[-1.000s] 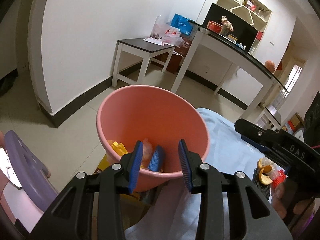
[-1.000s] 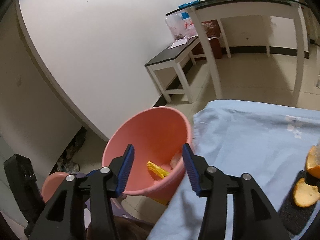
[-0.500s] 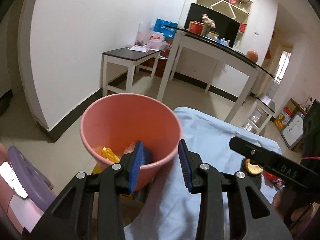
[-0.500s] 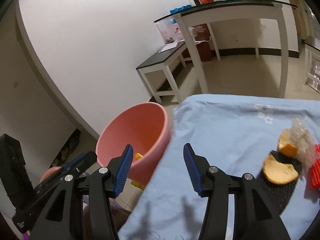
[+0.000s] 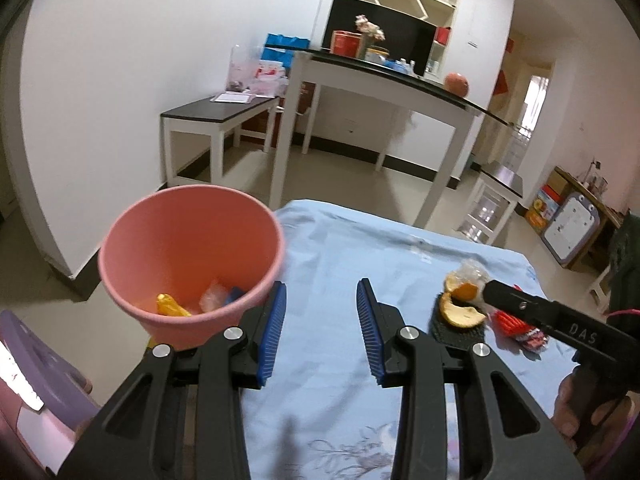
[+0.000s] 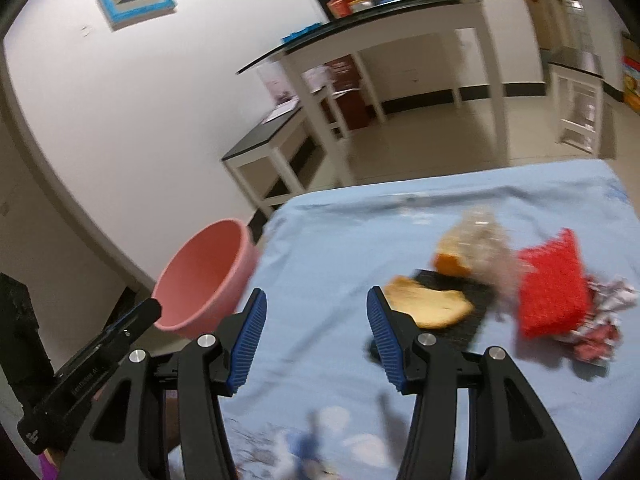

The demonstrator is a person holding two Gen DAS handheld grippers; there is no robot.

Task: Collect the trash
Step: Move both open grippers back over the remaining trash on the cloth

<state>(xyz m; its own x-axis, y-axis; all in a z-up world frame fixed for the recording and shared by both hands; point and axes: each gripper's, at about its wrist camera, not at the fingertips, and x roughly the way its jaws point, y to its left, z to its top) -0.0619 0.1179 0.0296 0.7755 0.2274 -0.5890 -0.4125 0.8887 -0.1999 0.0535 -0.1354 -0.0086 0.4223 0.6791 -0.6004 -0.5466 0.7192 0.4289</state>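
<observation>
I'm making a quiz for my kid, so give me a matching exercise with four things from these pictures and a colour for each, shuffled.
Things:
1. bucket
2. tablecloth
3. peel
4. mat

Colours:
A. black
B. orange
C. pink
D. light blue

Pairs: 1-C, 2-D, 3-B, 4-A

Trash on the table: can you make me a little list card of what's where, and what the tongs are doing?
bin: pink bucket, left of the blue cloth, some trash inside
peels: orange peels on a black mat
wrappers: red bag right of the peels, crumpled wrapper beside it
left tongs: open, empty
right tongs: open, empty, near the peels
</observation>
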